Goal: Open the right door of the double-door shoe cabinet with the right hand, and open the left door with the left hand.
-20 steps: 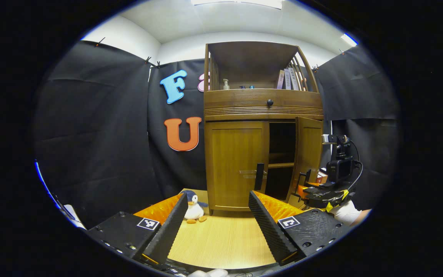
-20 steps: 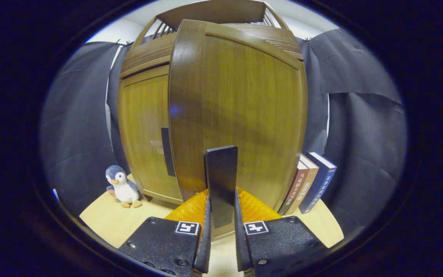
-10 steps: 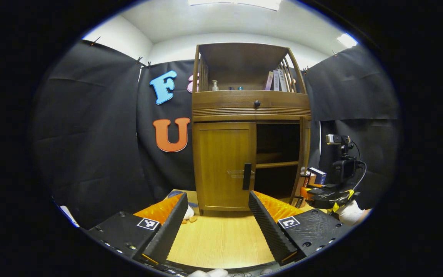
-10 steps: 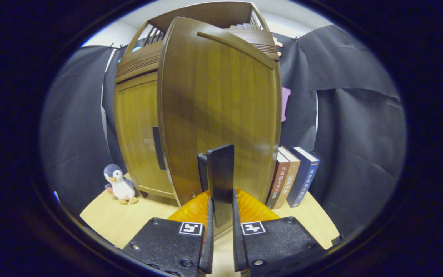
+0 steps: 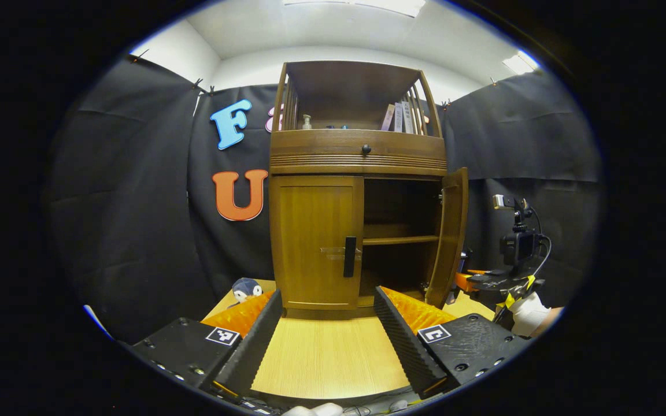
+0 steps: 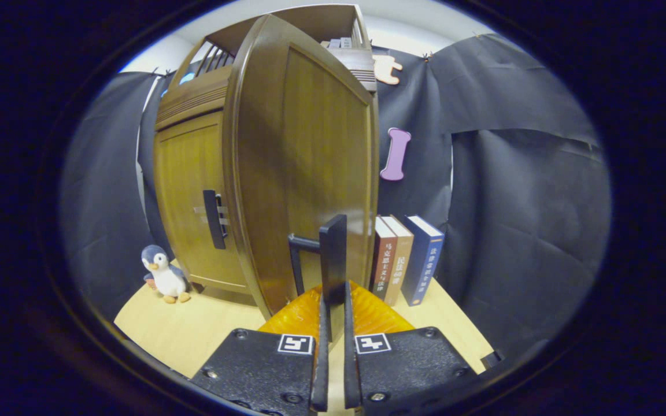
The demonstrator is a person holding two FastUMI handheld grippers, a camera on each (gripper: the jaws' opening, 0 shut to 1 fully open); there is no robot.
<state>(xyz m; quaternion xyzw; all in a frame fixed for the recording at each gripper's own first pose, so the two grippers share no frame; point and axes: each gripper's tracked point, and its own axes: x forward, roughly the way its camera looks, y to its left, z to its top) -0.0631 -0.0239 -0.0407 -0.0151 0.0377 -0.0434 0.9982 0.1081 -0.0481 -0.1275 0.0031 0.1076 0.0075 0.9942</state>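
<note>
Right hand-held gripper (image 6: 333, 323) clamped on right door (image 6: 304, 167) handle (image 6: 333, 254), door swung wide. Left hand-held gripper (image 5: 327, 323) fingers apart, facing closed left door (image 5: 315, 237).

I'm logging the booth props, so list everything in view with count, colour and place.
Shoe cabinet: one, brown wood, centre of floor.
Right door: one, brown, swung open.
Left door: one, brown, closed.
Door handles: two, black, one per door.
Toy penguin: one, grey and white, left of cabinet.
Books: three standing right of cabinet; more on top shelf.
Bottle: one, pale, top shelf.
Left gripper: jaws open, facing left door.
Right gripper: jaws shut on right door's handle.
</note>
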